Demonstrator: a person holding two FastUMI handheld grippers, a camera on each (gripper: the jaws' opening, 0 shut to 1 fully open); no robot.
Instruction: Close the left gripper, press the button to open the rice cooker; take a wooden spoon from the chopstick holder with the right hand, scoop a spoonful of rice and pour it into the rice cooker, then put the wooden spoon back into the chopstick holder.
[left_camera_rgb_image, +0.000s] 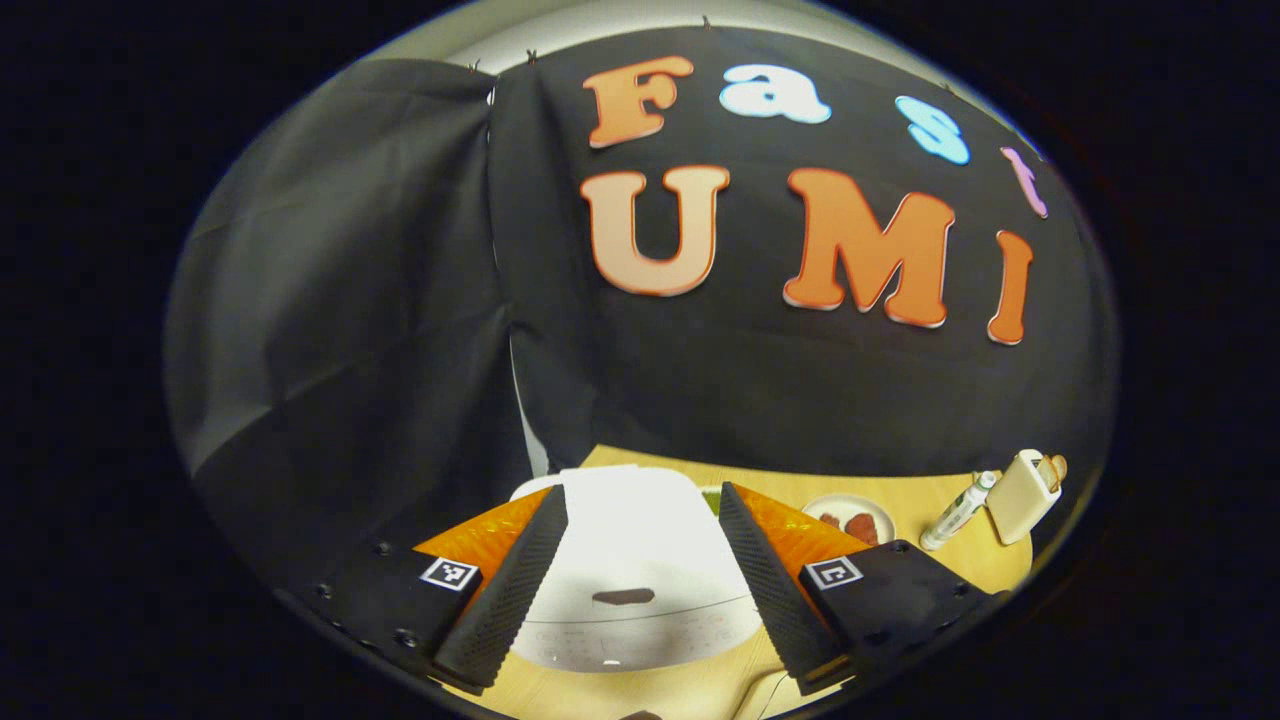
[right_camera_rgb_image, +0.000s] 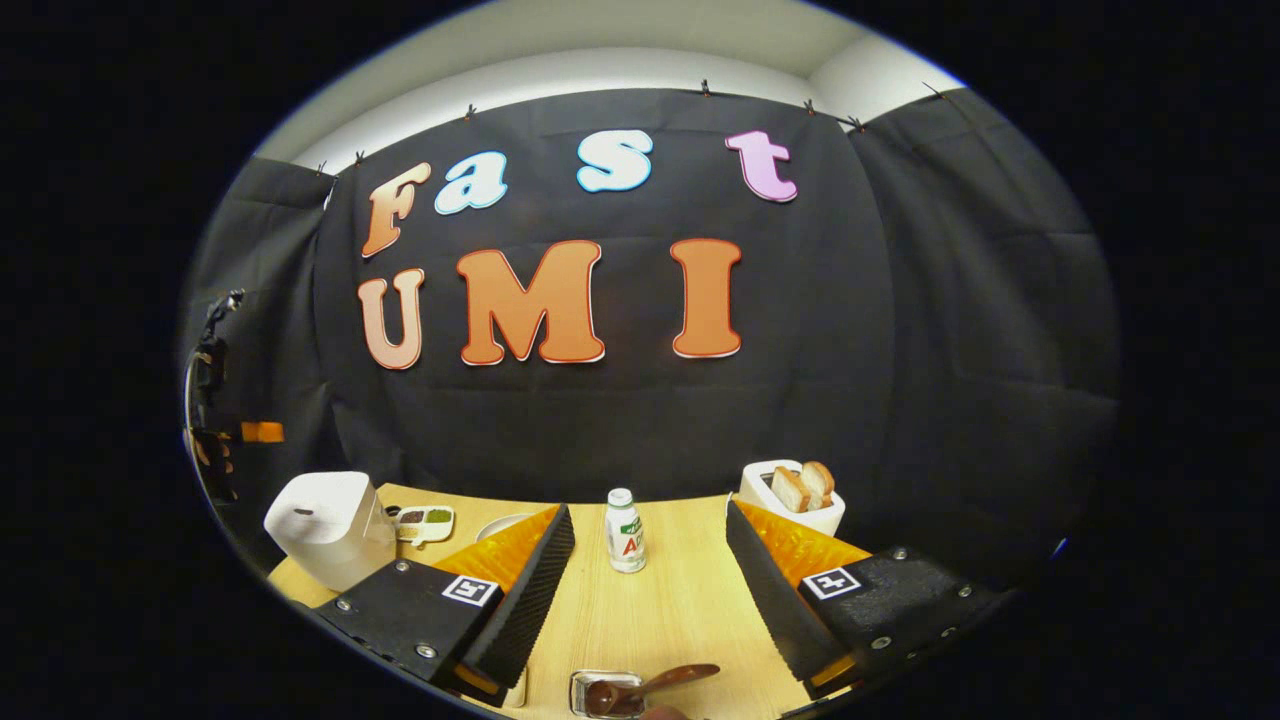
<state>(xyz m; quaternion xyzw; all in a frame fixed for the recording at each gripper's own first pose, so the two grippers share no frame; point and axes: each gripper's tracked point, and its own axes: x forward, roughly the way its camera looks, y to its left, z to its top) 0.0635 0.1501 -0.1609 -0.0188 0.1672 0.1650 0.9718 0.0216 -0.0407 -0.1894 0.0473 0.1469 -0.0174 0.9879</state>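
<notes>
Both claws stand released. My left gripper (left_camera_rgb_image: 640, 580) hangs spread over the rice cooker (left_camera_rgb_image: 630, 560), its dark oval button (left_camera_rgb_image: 622, 597) between the ribbed fingers. Risk: spread fingers straddle the button or skid on the smooth, rounded plastic lid. My right gripper (right_camera_rgb_image: 645, 590) hovers above the glossy wooden spoon (right_camera_rgb_image: 655, 685) in the chopstick holder (right_camera_rgb_image: 600, 692).

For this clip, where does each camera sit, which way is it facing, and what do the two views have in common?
Left gripper view: rides the left claw, fingers wide apart, looking over the closed rice cooker toward the booth wall, with a plate to the right.
Right gripper view: rides the right claw, fingers apart, over the table, facing a bottle; a wooden spoon lies near the bottom.
Shared: rice cooker, bottle, toaster, table.
</notes>
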